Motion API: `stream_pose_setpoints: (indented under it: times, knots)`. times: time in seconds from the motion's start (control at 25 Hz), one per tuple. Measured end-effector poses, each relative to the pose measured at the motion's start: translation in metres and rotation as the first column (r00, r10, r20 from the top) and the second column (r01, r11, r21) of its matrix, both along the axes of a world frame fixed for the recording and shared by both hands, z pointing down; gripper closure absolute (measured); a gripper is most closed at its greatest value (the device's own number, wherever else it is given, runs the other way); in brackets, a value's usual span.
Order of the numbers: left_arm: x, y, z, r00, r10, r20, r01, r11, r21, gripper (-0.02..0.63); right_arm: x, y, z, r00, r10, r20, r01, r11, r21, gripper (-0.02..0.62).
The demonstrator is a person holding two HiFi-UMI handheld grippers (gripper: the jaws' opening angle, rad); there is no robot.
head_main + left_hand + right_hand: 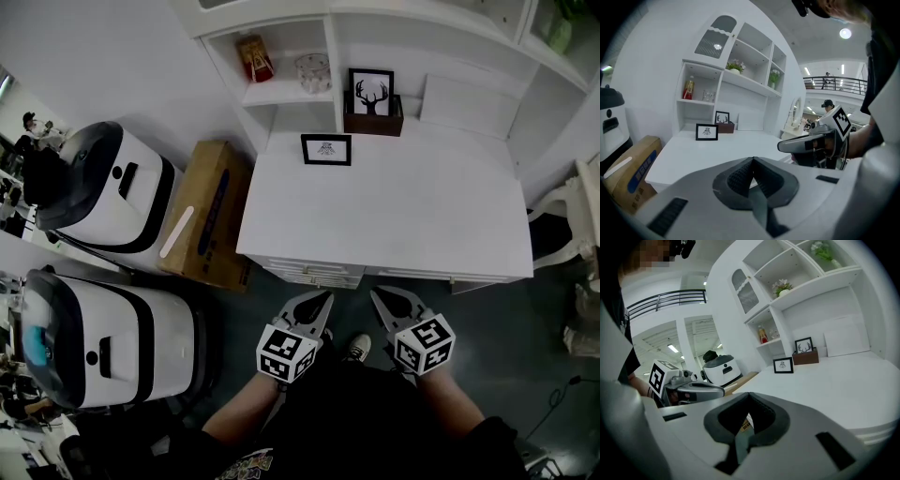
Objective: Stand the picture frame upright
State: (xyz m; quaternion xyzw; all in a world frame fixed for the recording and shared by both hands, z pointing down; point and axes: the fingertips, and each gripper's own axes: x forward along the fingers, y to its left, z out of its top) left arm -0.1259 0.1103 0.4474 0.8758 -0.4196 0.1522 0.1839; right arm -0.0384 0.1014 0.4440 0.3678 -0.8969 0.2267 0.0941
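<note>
From the head view, the white desk (394, 216) runs from its drawer-front edge near the person back to a shelf unit (281, 56). The picture frame (326, 149) stands on its lower edge at the back left of the desktop, near the left edge. Bare white top lies open in front of it and to its right. Behind it, apart, an antler picture (371, 92) sits on a brown box (373, 120). The left gripper (323, 298) and right gripper (380, 296) hang side by side, off the desk and short of its front edge. A cardboard box (208, 211) crowds the desk's left side, and a chair (574, 217) stands beyond its right edge.

In the left gripper view, that gripper's jaws are pressed together with nothing between them. The frame (707, 132) is well ahead across the empty desktop. The right gripper (787, 146) is just beside it at the right.

In the right gripper view, its jaws are likewise pressed together and empty. The frame (783, 365) stands far off, with clear desk surface between.
</note>
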Motion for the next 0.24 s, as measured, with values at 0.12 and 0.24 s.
stream_pose_setpoints:
  times: [0.12, 0.24]
  knots:
    - [0.0021, -0.0009, 0.0005, 1.000, 0.003, 0.001, -0.003, 1.000, -0.001, 0.600, 0.0019, -0.0007, -0.0003, 1.000, 0.001, -0.001, -0.001, 1.000, 0.001, 0.592]
    - [0.0036, -0.0030, 0.0007, 1.000, 0.002, 0.001, -0.002, 1.000, 0.000, 0.600, 0.0037, -0.0019, 0.0000, 1.000, 0.002, -0.001, -0.002, 1.000, 0.002, 0.592]
